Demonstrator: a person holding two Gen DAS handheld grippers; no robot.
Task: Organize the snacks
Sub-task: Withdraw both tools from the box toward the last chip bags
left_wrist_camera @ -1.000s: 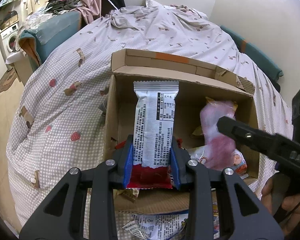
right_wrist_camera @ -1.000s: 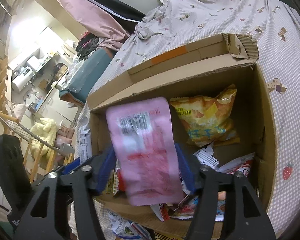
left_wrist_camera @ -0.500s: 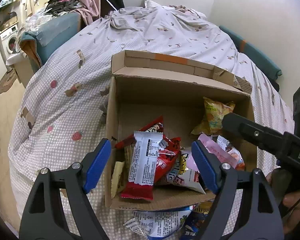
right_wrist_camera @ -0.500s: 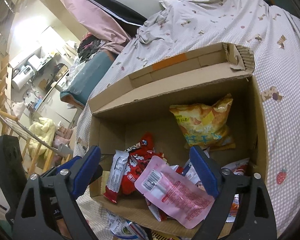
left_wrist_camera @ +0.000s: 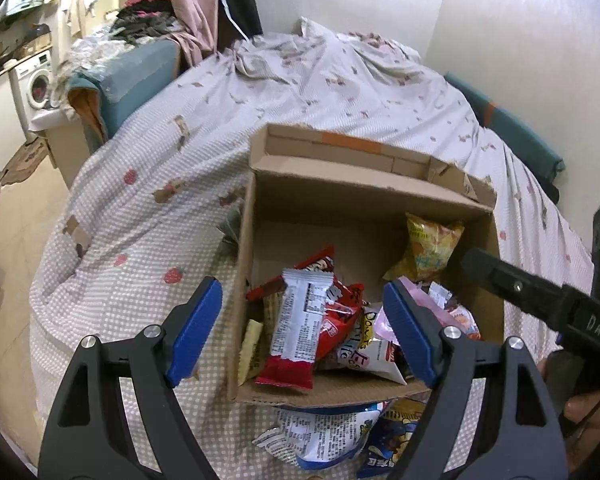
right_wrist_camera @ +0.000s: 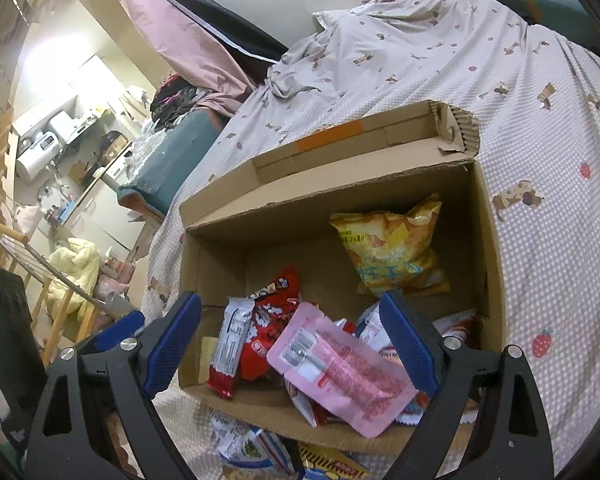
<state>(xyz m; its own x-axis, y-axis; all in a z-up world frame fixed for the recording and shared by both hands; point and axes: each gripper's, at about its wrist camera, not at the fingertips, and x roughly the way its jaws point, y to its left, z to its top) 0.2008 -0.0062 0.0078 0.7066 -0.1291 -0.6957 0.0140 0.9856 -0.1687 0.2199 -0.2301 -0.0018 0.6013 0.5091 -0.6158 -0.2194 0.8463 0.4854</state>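
pink pouch (right_wrist_camera: 342, 376) lies in box (right_wrist_camera: 492, 264) below spread right tongs (right_wrist_camera: 296, 344)

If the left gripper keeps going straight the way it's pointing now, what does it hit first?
Most likely the silver and red snack packet, lying on the pile in the cardboard box, right between the open left gripper fingers. Depth is hard to judge.

Both wrist cameras looked steeply down from close above the cardboard box (left_wrist_camera: 364, 196) (right_wrist_camera: 328, 196) on the bed, left view beside right, sharing its contents.
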